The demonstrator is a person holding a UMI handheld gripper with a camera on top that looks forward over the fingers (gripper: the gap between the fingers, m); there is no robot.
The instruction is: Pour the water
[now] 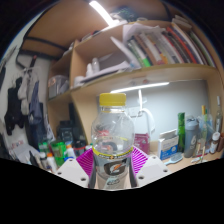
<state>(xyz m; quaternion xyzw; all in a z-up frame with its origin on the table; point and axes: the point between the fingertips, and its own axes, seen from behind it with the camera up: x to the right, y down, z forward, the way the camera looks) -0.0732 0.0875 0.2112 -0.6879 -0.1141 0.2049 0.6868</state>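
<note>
Cluttered shelves fill the upper right of the frame. At lower centre, the jaws clamp a clear bottle (112, 140) with a yellow cap; its thin plastic looks light, slippery, best gripped mid-label.

Bright ceiling strip light (101, 12) glaring overhead, even indoor light, strong fisheye bending at edges, soft low detail

So there's a cluttered work surface (185, 160) out past the fingers, crowded with a green bottle (182, 128), a tall white plastic bottle (199, 134) and a small blue-and-white box (170, 147). Above it, a wooden wall shelf (120, 75) carries a leaning row of books and papers (165, 42).
</note>
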